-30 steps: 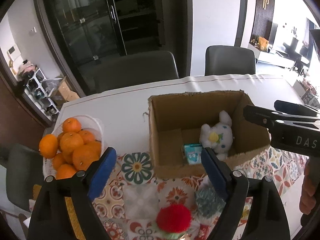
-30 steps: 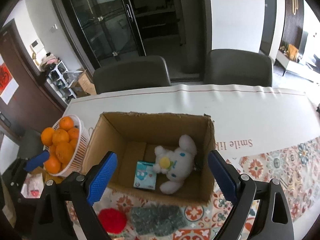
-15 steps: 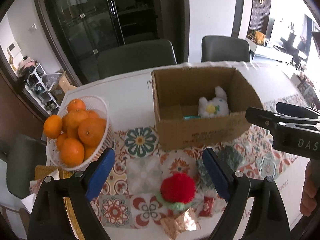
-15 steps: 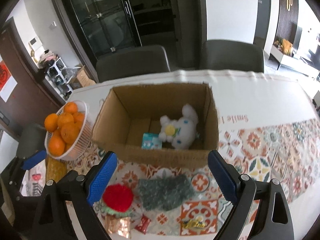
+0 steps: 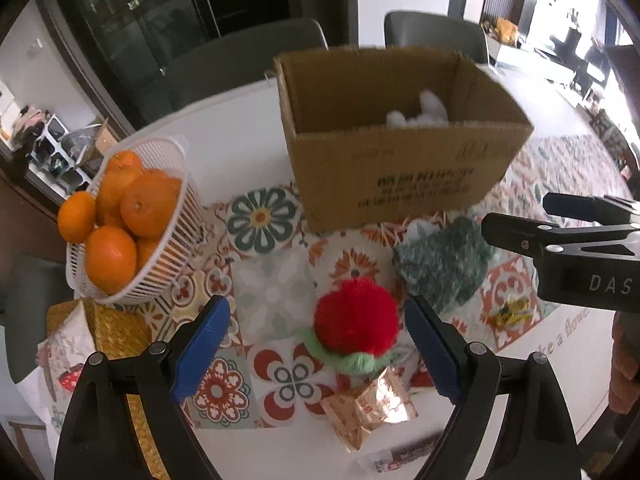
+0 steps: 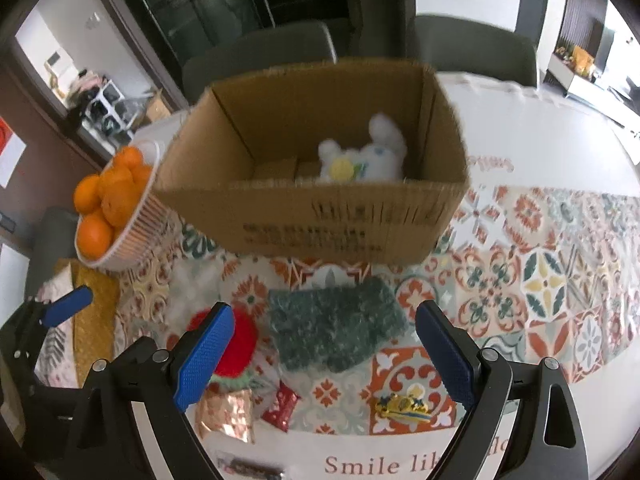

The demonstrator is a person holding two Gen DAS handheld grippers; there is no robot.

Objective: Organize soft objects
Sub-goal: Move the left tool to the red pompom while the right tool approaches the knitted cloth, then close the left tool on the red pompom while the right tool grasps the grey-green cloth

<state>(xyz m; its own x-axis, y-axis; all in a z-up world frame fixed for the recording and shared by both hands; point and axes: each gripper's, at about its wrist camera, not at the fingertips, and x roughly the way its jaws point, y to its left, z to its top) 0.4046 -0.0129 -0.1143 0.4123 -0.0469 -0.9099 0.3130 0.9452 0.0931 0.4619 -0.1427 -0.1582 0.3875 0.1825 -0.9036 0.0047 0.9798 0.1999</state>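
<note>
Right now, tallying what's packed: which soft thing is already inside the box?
The white plush toy, lying in the cardboard box; the red one and green one remain outside.

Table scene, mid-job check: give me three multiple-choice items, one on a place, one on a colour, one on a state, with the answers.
1. Where is the white plush?
A. inside the box
B. in the basket
C. on the tablecloth

2. What colour is the knitted ball near the left tongs?
A. blue
B. red
C. yellow

3. How do the right tongs stand?
A. shut on the green cloth
B. shut on nothing
C. open, holding nothing

Answers:
1. A, the plush lies inside the box, while the basket holds only oranges.
2. B, the ball shows red on a green base, in front of the left tongs.
3. C, the right tongs have their pads wide apart, with the green cloth lying on the tablecloth beyond them.
</note>
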